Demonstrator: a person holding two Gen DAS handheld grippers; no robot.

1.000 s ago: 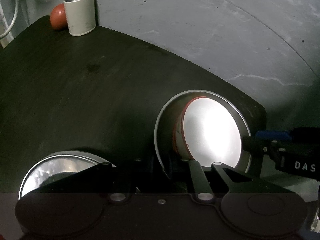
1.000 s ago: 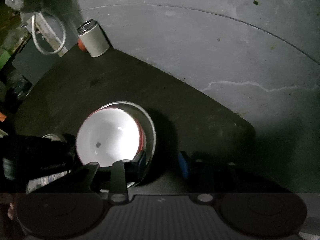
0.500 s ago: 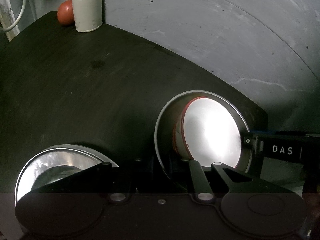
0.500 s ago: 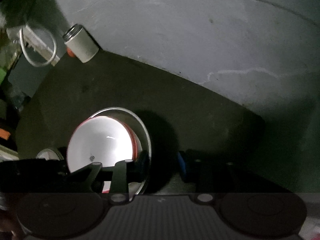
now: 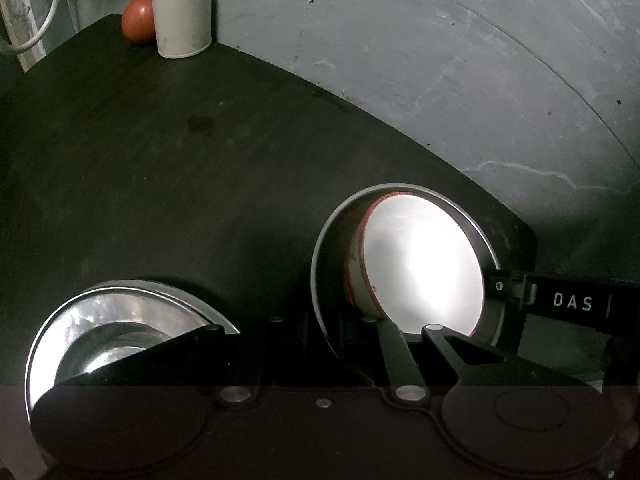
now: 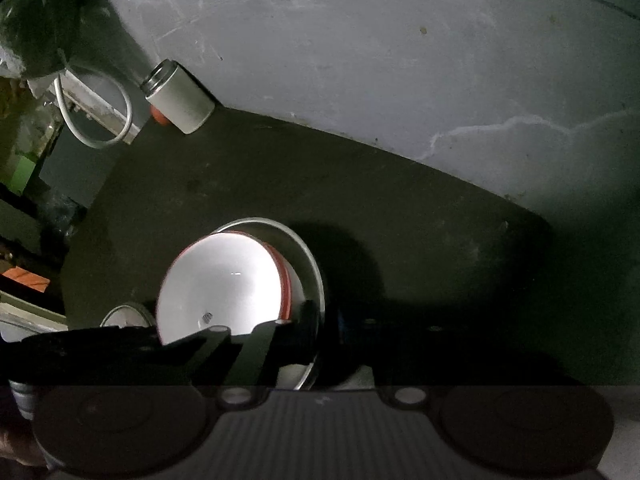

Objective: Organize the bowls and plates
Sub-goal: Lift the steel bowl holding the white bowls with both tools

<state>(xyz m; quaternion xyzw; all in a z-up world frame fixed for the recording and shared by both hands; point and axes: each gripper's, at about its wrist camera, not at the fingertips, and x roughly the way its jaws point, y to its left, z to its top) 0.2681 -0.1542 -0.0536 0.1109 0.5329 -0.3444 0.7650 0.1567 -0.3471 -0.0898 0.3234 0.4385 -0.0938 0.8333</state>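
A steel plate (image 5: 322,264) carries a white bowl with a red rim (image 5: 420,272) over the dark table (image 5: 160,160). My left gripper (image 5: 320,328) is shut on the plate's near left rim, its fingertips lost in shadow. From the right, my right gripper (image 5: 502,286), marked DAS, reaches the opposite rim. In the right wrist view the plate (image 6: 310,258) and bowl (image 6: 220,280) sit left of centre, and my right gripper (image 6: 326,318) is shut on the plate's rim. A second steel dish (image 5: 100,320) lies at the lower left.
A white can (image 5: 182,12) and a red round fruit (image 5: 138,18) stand at the table's far corner by the grey wall (image 5: 440,60). A white cable loop (image 6: 96,120) hangs left of them. The table's right edge (image 5: 530,240) is just beyond the plate.
My right gripper has moved in on the plate and its fingers have narrowed onto the rim. The plate stays fixed in the left wrist view while the can drifts right.
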